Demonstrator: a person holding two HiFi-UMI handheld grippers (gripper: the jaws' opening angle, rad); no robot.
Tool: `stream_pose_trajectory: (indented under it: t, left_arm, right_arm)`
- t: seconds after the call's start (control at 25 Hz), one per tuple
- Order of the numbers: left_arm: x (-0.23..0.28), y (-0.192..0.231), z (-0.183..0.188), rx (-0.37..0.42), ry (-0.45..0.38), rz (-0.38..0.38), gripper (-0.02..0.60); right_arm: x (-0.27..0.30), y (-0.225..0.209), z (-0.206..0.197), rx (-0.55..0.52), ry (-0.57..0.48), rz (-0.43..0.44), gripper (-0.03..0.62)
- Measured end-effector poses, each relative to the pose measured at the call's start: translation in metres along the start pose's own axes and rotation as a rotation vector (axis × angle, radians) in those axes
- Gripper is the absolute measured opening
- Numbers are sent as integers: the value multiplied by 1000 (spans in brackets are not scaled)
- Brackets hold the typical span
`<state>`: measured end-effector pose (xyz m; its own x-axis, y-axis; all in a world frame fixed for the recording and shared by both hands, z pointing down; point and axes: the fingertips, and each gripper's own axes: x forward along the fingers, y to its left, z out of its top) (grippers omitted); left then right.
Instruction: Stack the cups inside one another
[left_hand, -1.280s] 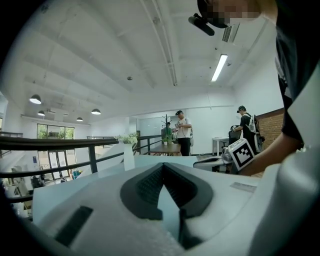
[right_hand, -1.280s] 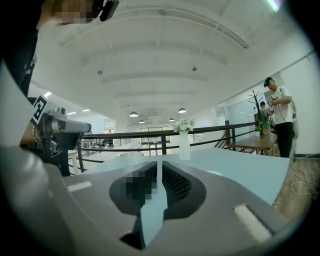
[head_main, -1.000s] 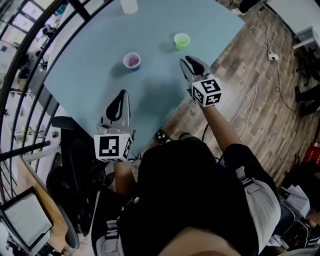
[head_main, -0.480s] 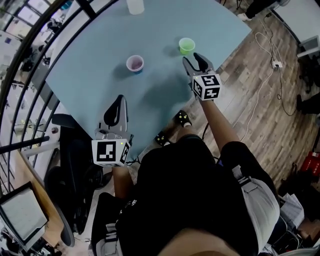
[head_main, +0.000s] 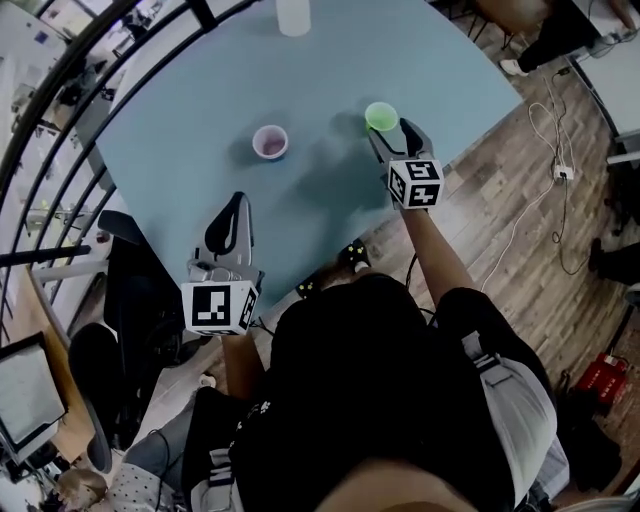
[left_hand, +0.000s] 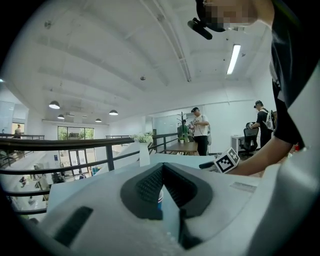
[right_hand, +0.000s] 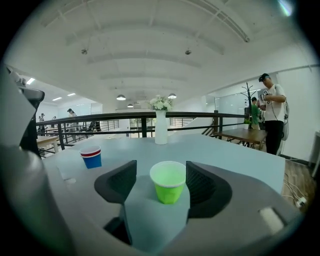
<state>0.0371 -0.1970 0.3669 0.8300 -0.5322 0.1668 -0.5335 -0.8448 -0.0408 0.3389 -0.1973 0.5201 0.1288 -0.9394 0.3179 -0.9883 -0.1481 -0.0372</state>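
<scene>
A green cup (head_main: 381, 116) (right_hand: 169, 181) stands upright on the light blue table (head_main: 330, 60) near its right edge. My right gripper (head_main: 392, 136) (right_hand: 161, 170) is just behind it, jaws open and just having been opening. The cup sits in line with the gap, and neither pad touches it. A blue cup with a red top band (head_main: 270, 142) (right_hand: 91, 156) stands to the left, farther in on the table. My left gripper (head_main: 236, 205) (left_hand: 163, 167) hovers over the table's near corner, shut and holding nothing. Only a sliver of the blue cup (left_hand: 159, 198) shows behind its jaws.
A white vase with flowers (head_main: 293, 15) (right_hand: 160, 127) stands at the table's far edge. A black railing (head_main: 60, 75) curves along the left. Wooden floor with cables (head_main: 520, 200) lies to the right. People stand by a far table (right_hand: 272, 112).
My right gripper has moved forward up to the green cup, and its jaws have spread apart. The left gripper has stayed over the near corner.
</scene>
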Motion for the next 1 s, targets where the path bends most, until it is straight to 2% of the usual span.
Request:
stream_pose_trajectory:
  t: [0.24, 0.32, 0.64, 0.72, 1.0]
  left_arm:
    - [9, -6, 3, 0, 11, 49, -15]
    - [10, -7, 3, 2, 15, 66, -15]
    - [-3, -4, 1, -1, 34, 143, -15]
    - [-5, -4, -1, -1, 39, 155, -15]
    - [-17, -3, -1, -12, 41, 201, -15]
  right_arm:
    - [23, -9, -9, -29, 61, 56, 371]
    - [30, -10, -12, -38, 76, 74, 380]
    - [46, -14, -21, -52, 108, 106, 378]
    - [47, -14, -21, -60, 111, 112, 339]
    - [47, -7, -12, -76, 104, 150, 341]
